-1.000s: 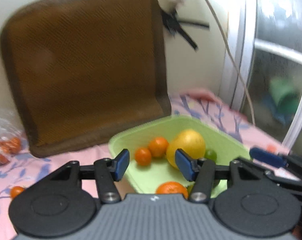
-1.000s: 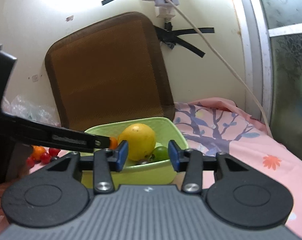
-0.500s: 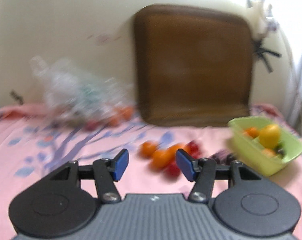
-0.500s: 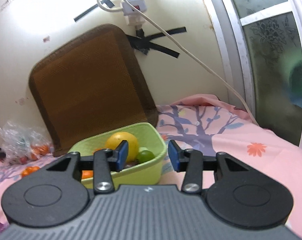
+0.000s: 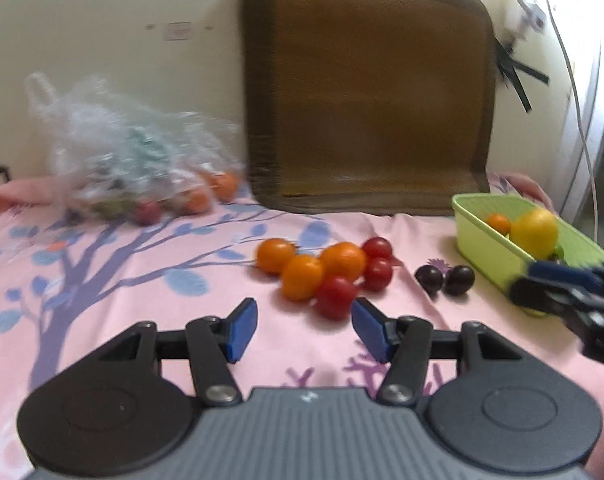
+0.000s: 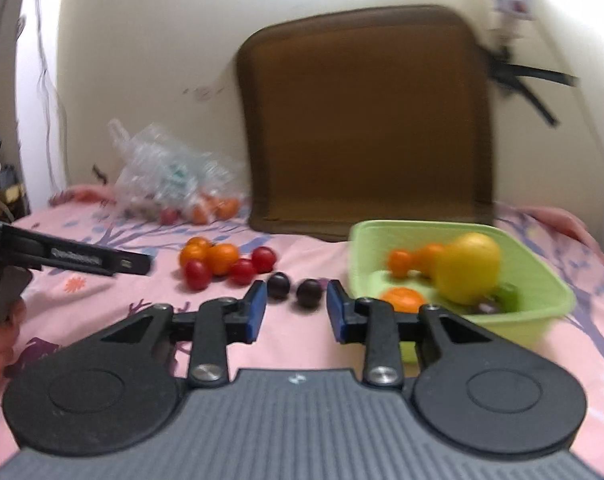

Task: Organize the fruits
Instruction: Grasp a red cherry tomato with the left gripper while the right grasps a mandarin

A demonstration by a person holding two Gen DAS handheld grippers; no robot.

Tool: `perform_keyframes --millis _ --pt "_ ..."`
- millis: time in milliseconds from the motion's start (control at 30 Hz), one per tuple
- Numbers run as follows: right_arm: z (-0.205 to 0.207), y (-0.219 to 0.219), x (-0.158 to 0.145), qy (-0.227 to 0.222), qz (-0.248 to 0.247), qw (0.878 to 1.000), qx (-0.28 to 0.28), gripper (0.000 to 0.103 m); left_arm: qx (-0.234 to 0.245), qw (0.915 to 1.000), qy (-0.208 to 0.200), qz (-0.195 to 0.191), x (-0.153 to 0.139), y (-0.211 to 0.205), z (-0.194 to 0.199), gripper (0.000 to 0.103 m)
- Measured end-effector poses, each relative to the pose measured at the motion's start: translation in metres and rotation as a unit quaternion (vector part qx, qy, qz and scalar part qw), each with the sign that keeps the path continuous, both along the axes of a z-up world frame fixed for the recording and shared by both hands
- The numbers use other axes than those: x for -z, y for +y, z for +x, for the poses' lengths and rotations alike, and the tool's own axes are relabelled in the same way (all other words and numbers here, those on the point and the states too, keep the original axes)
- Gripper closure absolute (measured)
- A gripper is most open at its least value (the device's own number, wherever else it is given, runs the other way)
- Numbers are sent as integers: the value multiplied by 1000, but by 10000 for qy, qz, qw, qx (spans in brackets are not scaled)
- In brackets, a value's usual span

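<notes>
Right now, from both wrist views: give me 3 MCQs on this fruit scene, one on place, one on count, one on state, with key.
1. Where does the big yellow fruit lie?
A. in the green bin
B. in the plastic bag
C. loose on the pink sheet

2. How many dark plums lie on the sheet next to the bin?
A. one
B. two
C. four

3. What is held in the left gripper?
A. a red tomato
B. an orange
C. nothing

Key:
1 A: the yellow fruit sits inside the bin's walls with small oranges.
2 B: two dark round fruits lie side by side between the red-and-orange pile and the bin.
3 C: its blue pads stand apart over bare sheet, short of the nearest tomato.
</notes>
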State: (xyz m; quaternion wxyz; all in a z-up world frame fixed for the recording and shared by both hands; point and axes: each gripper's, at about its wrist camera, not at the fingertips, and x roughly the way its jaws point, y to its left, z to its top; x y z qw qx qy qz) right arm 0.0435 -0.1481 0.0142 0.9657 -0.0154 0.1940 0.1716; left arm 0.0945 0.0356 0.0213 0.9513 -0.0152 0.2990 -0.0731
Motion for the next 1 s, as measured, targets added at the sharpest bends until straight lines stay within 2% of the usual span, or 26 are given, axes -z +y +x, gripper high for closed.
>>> perform_keyframes --millis 33,267,333,400,467,567,667,733,867,933,1000 --pt "10 3 -1 86 18 9999 -58 72 11 10000 35 9 1 -3 5 49" --pt "60 24 -8 526 200 9978 -362 71 71 9993 345 -129 13 -11 33 53" --pt "69 26 -11 663 294 9957 -574 71 62 9989 424 -204 16 -11 37 61" --pt "80 35 -12 803 300 9929 -824 71 119 9985 461 -282 16 -8 34 77" --pt "92 46 -10 918 172 9899 -1069 71 18 9984 480 -307 15 -1 26 77" --pt "101 62 -3 968 -105 9876 -1235 71 -21 9971 538 -542 15 16 11 77" --pt "110 74 5 1032 -289 9853 -1331 70 -54 9978 435 -497 17 24 -6 77" --pt "113 79 8 1027 -393 9838 -1414 55 -73 9983 382 -435 17 25 -12 76" --pt "106 82 8 837 -619 9843 -1423 57 -85 9983 363 -442 16 25 -10 75" --pt "102 83 9 851 -751 9824 -1485 66 -82 9981 361 -496 17 26 -8 75" --pt "94 85 10 771 -929 9807 -1538 67 -88 9973 364 -625 17 31 -7 75"
